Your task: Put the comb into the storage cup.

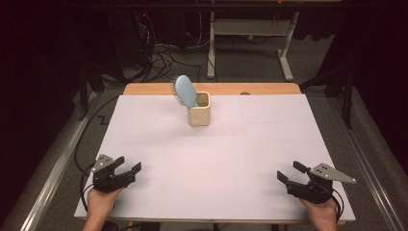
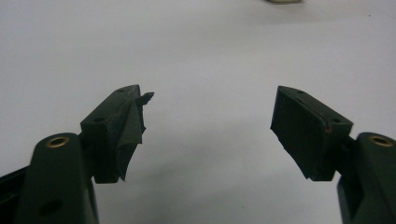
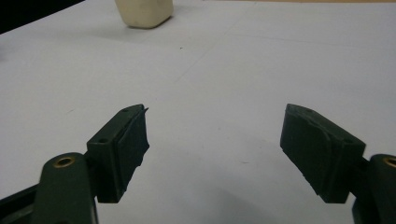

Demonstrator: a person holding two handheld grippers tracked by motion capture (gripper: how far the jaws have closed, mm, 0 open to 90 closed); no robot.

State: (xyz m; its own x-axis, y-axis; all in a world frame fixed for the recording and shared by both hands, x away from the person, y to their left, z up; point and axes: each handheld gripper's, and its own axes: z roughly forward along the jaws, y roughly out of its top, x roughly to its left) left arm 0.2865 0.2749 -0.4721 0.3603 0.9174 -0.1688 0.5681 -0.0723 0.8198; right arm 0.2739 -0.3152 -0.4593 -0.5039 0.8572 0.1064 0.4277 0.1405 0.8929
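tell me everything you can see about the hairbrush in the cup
The hairbrush has a pale blue oval head, smooth and plastic-looking, with dark bristles showing along its left edge. It stands head up in the cream square cup, handle hidden inside, leaning left over the cup's rim. The cup sits toward the far side of the white table. Nothing else touches the brush.

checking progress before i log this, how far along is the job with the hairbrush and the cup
The blue hairbrush already stands handle-down in the beige cup at the far side of the table, leaning left. Nothing is in hand: the left gripper and right gripper rest at the near edge, jaws open and empty. Judging by this, either the job has finished or not begun.
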